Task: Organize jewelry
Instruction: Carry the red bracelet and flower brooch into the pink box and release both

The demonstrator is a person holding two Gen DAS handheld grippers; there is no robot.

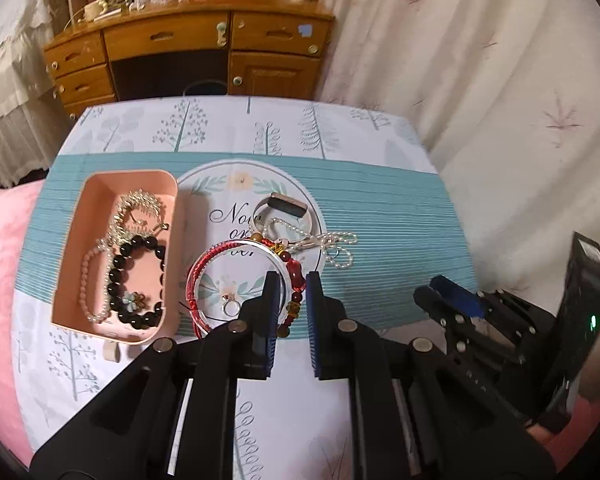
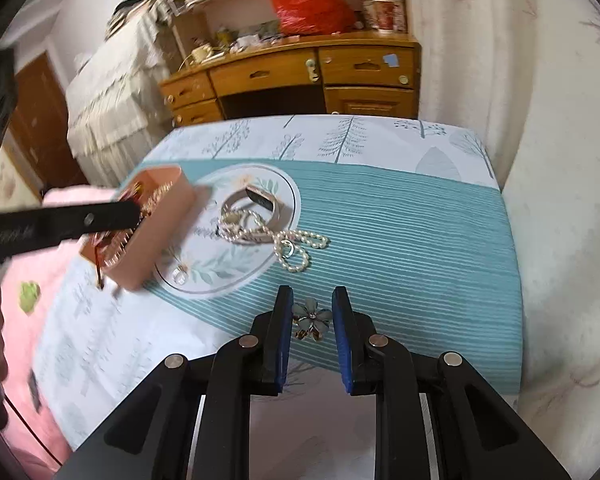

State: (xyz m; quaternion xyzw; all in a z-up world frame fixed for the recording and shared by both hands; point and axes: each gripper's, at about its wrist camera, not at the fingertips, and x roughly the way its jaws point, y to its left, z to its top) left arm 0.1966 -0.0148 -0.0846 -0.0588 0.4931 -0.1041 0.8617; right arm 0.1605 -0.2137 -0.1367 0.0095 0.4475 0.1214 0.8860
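Tree-printed tablecloth (image 1: pixel 380 216) covers the table. Above it, the left gripper (image 1: pixel 293 282) is clamped on a bunch of red bracelets (image 1: pixel 194 284), a bead strand running between its pads. The right gripper (image 2: pixel 313 294) pinches a flower brooch (image 2: pixel 312 314), pads touching the petals on both sides. A pink box (image 1: pixel 100 184) at the left holds black beads and a gold chain. Beside it lie a ring (image 1: pixel 230 304), a watch band (image 2: pixel 260 204) and pearls (image 2: pixel 296 248). Beyond stand a wooden desk (image 1: pixel 188 36) and a curtain (image 1: pixel 480 80). From the right wrist the box is blurred and half hidden.
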